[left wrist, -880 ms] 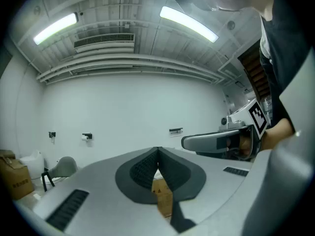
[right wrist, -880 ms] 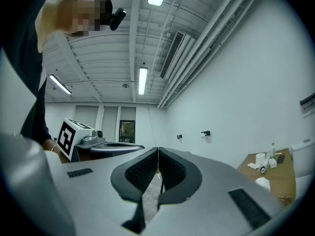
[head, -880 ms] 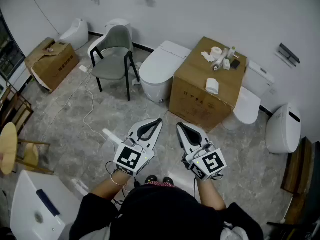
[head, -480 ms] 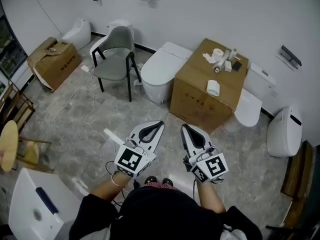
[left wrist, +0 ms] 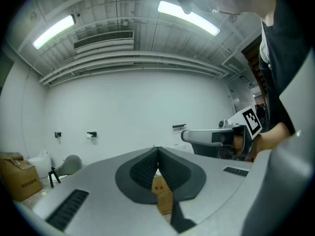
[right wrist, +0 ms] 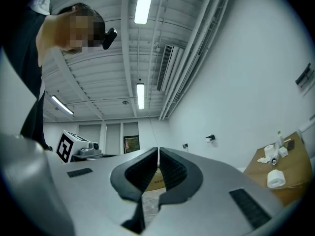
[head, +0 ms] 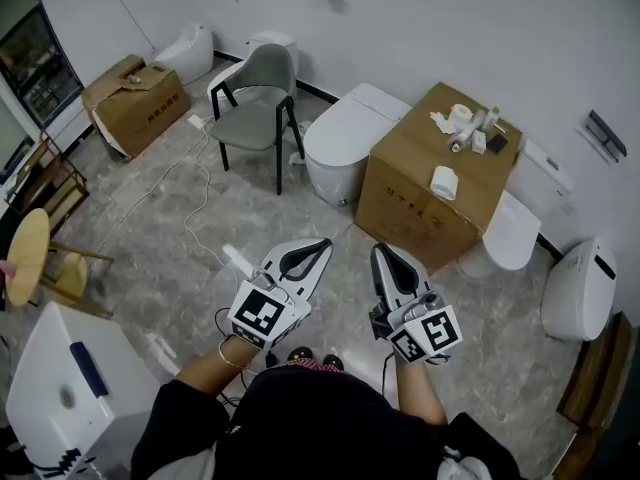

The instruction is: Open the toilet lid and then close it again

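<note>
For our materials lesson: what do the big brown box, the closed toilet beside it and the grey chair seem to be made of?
The big brown box: likely cardboard, matt; folded edges, printed marks. The closed toilet: glossy white, probably ceramic, its lid perhaps plastic; smooth sheen. The grey chair: matt shell, plastic or fabric unclear; thin black legs, probably metal.
</note>
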`<action>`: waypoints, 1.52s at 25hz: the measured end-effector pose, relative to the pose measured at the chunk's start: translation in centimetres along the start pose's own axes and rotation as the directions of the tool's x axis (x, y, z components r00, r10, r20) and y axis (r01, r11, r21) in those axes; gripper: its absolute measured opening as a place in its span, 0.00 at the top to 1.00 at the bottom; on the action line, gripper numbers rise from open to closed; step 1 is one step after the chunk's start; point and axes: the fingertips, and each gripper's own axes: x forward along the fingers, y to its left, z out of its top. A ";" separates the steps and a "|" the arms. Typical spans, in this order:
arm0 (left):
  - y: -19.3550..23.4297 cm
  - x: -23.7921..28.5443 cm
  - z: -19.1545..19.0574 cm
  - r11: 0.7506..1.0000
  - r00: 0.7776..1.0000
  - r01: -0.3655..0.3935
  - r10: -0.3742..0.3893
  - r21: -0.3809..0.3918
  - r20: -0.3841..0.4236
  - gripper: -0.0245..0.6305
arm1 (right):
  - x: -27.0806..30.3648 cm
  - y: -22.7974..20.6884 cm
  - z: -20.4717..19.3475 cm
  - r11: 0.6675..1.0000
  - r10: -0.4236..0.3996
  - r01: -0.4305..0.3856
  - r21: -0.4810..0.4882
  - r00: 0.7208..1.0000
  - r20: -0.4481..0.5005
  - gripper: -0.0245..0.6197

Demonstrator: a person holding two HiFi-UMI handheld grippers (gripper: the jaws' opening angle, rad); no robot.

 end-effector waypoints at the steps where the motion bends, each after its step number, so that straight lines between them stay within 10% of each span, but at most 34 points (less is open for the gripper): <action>1: 0.0 0.0 0.0 1.000 1.000 -0.011 0.011 -0.001 0.000 0.96 | -0.2 0.0 -0.1 1.000 0.013 -0.013 0.003 1.000 0.003 0.93; 15: 0.7 -0.2 -0.4 0.993 0.993 -0.117 0.117 0.011 -0.021 0.96 | -0.8 -2.2 -2.2 0.995 0.091 -0.089 0.037 0.993 -0.071 0.93; 38: 14.9 5.5 -4.5 0.999 1.000 0.004 -0.004 -0.040 -0.009 0.96 | 12.7 -6.8 -6.9 0.999 0.000 0.003 0.034 0.994 -0.111 0.93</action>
